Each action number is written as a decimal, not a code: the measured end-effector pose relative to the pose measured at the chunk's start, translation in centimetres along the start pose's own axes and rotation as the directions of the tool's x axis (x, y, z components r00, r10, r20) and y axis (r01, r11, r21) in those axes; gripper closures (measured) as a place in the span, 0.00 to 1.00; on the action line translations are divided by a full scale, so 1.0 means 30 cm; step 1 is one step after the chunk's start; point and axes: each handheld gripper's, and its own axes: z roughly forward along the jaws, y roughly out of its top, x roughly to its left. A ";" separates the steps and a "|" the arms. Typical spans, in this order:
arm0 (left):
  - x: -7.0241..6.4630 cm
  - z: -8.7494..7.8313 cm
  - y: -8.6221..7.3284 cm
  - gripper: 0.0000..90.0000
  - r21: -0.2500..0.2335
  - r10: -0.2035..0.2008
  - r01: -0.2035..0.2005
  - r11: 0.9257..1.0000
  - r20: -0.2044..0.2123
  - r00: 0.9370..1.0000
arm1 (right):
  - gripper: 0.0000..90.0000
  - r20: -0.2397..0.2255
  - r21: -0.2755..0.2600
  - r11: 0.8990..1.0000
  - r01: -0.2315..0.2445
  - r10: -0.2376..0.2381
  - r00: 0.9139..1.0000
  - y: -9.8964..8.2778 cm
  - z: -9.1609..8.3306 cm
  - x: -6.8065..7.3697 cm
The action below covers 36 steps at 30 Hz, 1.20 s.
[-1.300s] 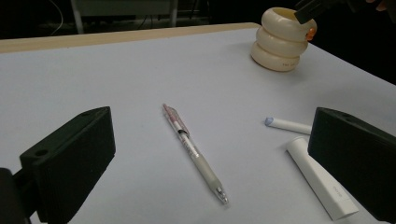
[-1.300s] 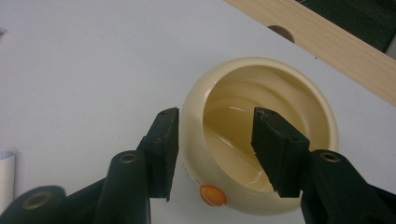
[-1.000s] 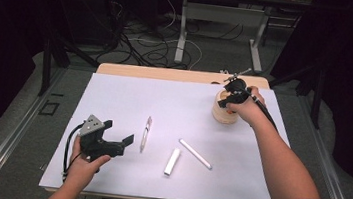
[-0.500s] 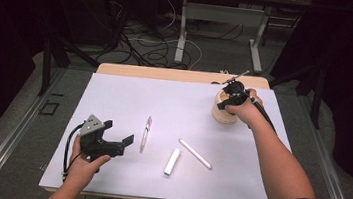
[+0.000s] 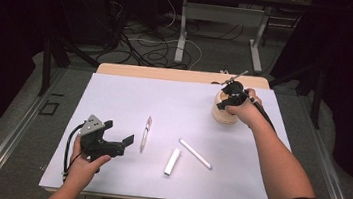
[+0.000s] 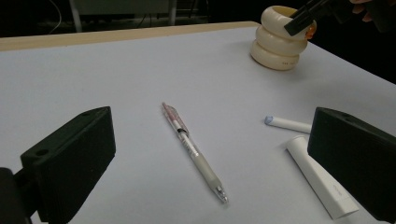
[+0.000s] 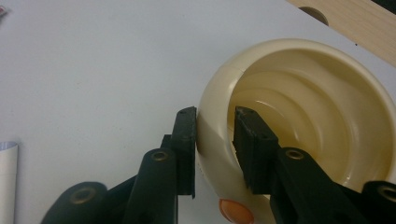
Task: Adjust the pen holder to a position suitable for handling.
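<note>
My right gripper [image 7: 214, 140] has just been closing, and its jaws now pinch the wall of the cup [image 7: 299, 126], one inside the rim and one outside. The cup [image 5: 224, 112] stands upright near the sheet's [image 5: 114, 97] far right corner. My left gripper [image 5: 114, 142] rests near the near left corner, jaws wide apart, facing a pen [image 6: 194, 151].

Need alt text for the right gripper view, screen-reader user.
The right gripper straddles the rim of a cream ribbed holder, one jaw outside the wall and one inside; the jaws have just been closing on it. The holder stands on a white sheet, with a wooden table edge at top right.
</note>
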 end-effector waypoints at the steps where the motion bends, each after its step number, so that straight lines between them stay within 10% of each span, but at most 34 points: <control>1: -0.001 0.001 -0.001 0.01 -0.001 -0.008 0.008 1.000 0.001 1.000 | 0.78 -0.002 0.020 1.000 -0.003 0.003 1.000 0.002 -0.003 0.002; 36: 0.002 0.002 -0.001 0.01 0.001 -0.009 0.009 1.000 0.001 1.000 | 0.83 -0.028 0.017 0.996 0.082 -0.082 0.996 0.011 -0.011 0.036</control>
